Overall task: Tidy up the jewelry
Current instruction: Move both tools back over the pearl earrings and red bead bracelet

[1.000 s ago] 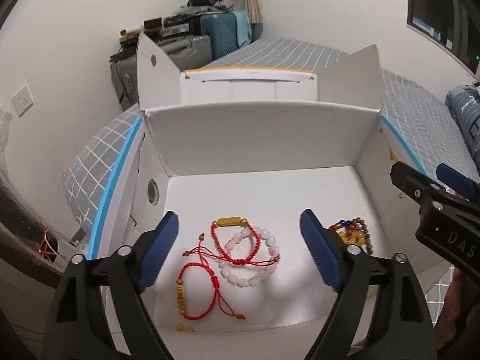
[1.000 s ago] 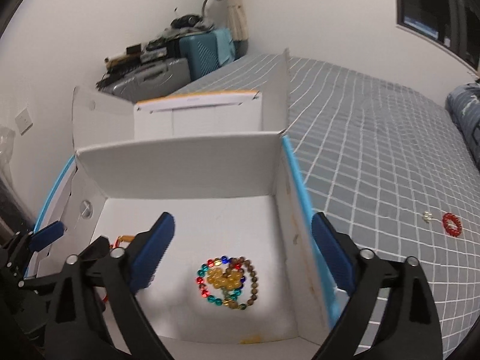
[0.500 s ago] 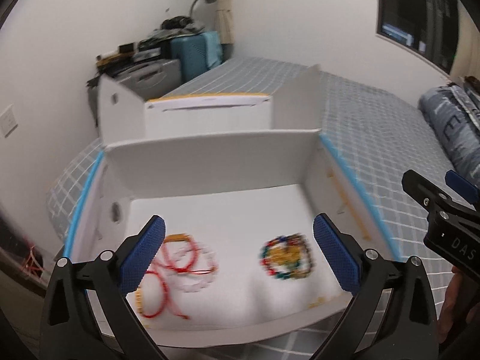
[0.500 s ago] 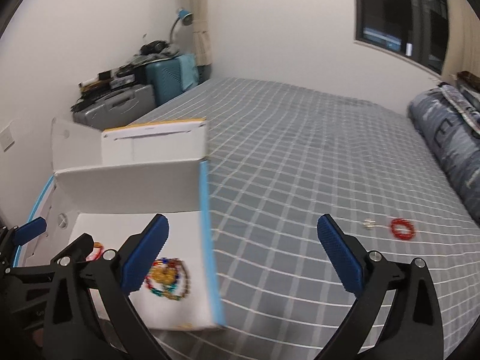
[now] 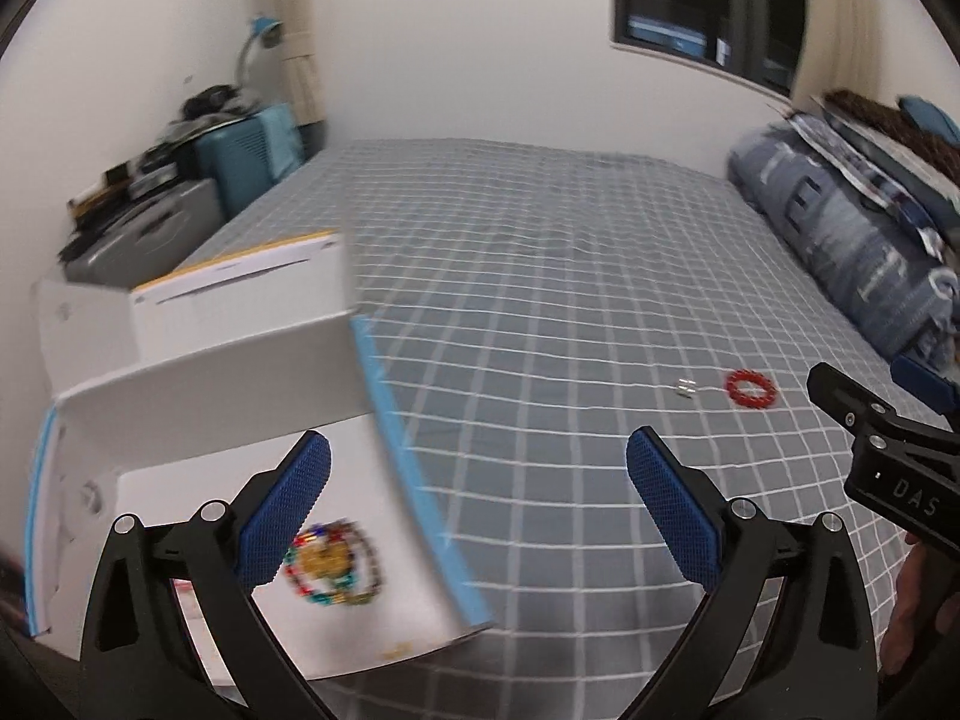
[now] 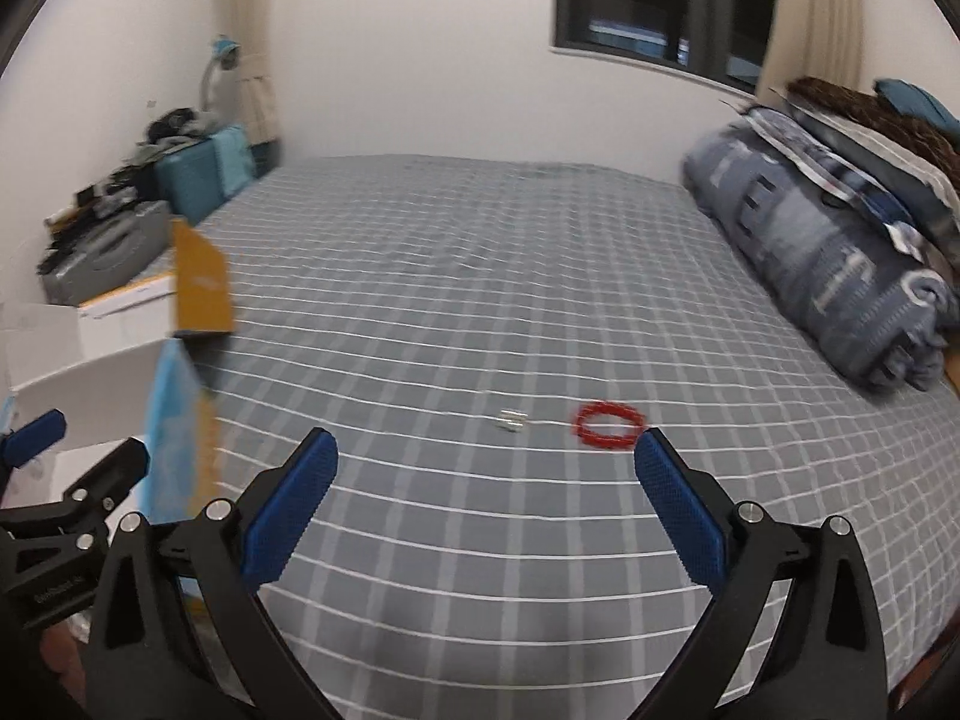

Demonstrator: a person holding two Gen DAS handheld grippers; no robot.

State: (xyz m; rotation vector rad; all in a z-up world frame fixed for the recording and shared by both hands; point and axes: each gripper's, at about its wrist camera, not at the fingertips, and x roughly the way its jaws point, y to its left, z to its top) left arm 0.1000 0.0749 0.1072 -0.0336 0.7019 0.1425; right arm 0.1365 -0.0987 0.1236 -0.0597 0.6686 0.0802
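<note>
One readable mark — "DAS" — stands on the right tool (image 5: 900,420).

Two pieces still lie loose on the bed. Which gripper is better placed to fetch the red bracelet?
Right. The red bracelet lies just ahead of the open right gripper; the left gripper sits beside the box.

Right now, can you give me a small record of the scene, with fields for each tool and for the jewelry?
left tool: open, holds nothing
right tool: open, holds nothing
red bracelet: flat on the bed, outside the box
small silver piece: beside the red bracelet
white box: open, at the bed's left edge
beaded bracelets: inside the white box
</note>
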